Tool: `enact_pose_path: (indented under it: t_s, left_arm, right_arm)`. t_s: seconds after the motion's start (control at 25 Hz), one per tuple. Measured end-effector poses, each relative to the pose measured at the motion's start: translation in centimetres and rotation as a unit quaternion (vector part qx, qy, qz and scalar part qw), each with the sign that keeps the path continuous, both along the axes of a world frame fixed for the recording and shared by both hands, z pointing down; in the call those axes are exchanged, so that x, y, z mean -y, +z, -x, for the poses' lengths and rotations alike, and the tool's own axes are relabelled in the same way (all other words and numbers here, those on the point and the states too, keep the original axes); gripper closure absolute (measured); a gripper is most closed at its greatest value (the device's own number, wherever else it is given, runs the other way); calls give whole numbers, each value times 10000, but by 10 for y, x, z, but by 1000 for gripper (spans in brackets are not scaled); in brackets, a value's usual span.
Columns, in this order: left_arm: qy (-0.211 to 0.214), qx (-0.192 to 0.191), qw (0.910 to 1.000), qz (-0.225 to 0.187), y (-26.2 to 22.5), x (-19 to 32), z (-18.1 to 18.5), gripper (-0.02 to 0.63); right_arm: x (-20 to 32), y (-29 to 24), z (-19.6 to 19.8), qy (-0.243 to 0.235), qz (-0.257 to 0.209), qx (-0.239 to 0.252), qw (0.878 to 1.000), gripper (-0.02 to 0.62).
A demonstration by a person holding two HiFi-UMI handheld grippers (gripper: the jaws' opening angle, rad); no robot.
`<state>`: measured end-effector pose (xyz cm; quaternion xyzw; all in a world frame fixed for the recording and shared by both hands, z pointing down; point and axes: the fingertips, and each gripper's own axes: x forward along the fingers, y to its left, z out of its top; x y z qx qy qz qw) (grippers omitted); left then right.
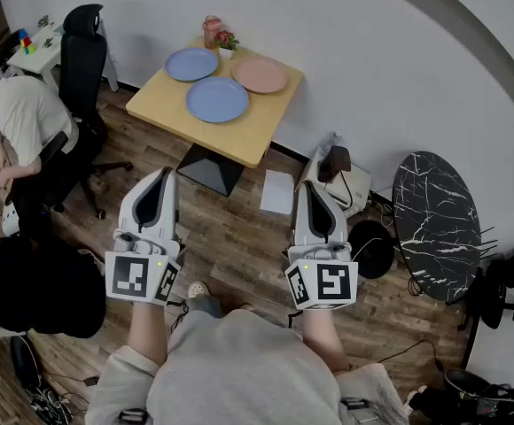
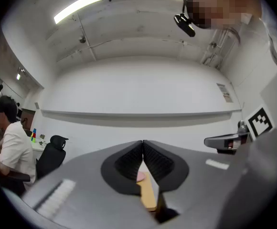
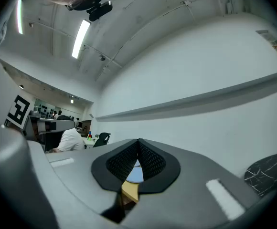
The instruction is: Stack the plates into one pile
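Far ahead of the closed, empty left tool [image 1: 163, 175] and right tool [image 1: 307, 187] lie three plates [image 1: 217, 99]. Probably rigid and slick; pinch rims.

The far round plate [image 1: 191, 64] and near round plate [image 1: 217, 99] are blue, the right-hand round plate [image 1: 260, 75] pink, the square wooden worktop [image 1: 239, 135] pale yellow.

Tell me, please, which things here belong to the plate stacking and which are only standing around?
For the job: far blue plate, near blue plate, pink plate, wooden table, left gripper, right gripper.
Lying about: pinkish jar, small plant, office chair, marble table.
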<state>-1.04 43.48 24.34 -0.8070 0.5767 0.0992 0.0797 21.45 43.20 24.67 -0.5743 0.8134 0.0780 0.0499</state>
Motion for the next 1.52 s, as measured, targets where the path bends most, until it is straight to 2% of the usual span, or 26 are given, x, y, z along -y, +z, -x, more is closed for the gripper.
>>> enact_pose_path:
  t_s: [0.28, 0.72, 0.88, 1.04, 1.52]
  left_arm:
    - [17, 17, 10000, -5, -1, -8, -6, 546]
    - [147, 65, 9998, -66, -2, 8, 5, 546]
    - [155, 187, 9996, -146, -3, 20, 18, 546]
    - [166, 80, 9997, -138, -6, 35, 37, 546]
    - [340, 67, 9994, -66, 4, 69, 83, 546]
  right_arm:
    - [-8, -1, -4, 3, -15, 23, 10000, 592]
    - [4, -2, 9, 131, -52, 47, 9999, 592]
    - [15, -6, 18, 215, -175, 201, 9994, 592]
    - [27, -7, 33, 272, -191, 190, 9993, 592]
    - [52, 6, 80, 426, -127, 203, 9988, 592]
